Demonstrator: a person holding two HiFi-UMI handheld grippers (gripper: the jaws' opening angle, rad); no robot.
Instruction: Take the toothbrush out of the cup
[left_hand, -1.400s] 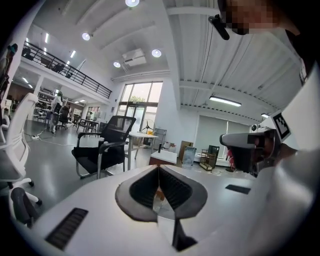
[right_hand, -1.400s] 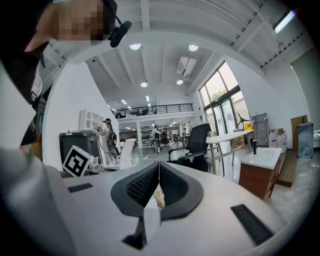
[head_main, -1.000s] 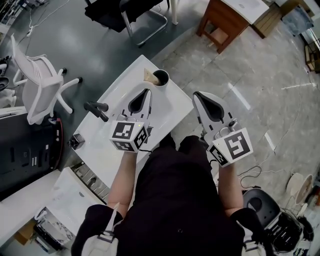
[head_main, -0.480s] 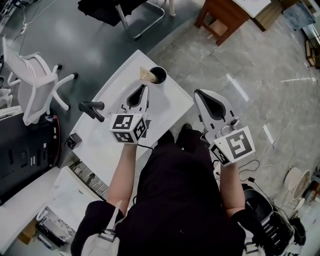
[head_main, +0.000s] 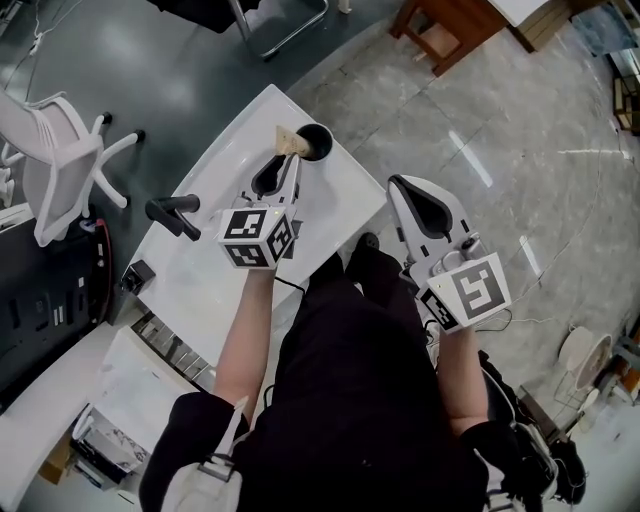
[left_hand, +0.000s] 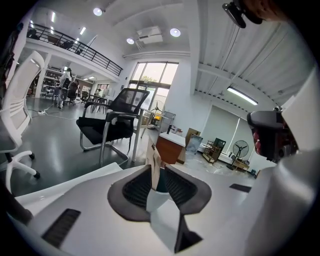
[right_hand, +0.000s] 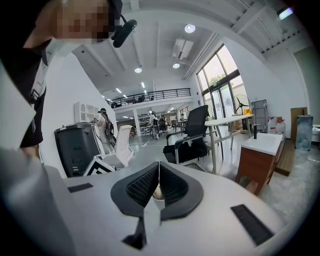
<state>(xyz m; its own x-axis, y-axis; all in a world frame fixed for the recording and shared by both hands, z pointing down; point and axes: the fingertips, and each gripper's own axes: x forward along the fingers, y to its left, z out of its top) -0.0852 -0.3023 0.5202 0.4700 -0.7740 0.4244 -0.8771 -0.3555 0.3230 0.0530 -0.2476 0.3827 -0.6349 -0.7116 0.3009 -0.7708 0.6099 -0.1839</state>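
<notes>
A black-lined cup stands at the far end of the white table, with a tan toothbrush leaning out over its left rim. My left gripper reaches up to the cup. In the left gripper view the toothbrush rises in the narrow gap between the tips of the left gripper, close to the left jaw, with the cup's dark inside showing beside it. The jaws are a little apart. My right gripper hangs over the floor to the right of the table; in its own view the right gripper is shut, with nothing in it.
A dark handled tool lies at the table's left edge, with a small black item nearer me. A white office chair stands left, and a wooden cabinet stands far right on the tiled floor. A second white desk is at lower left.
My left gripper has moved forward along the table to the cup, so that its tips now sit around the toothbrush. The right gripper has stayed in place.
</notes>
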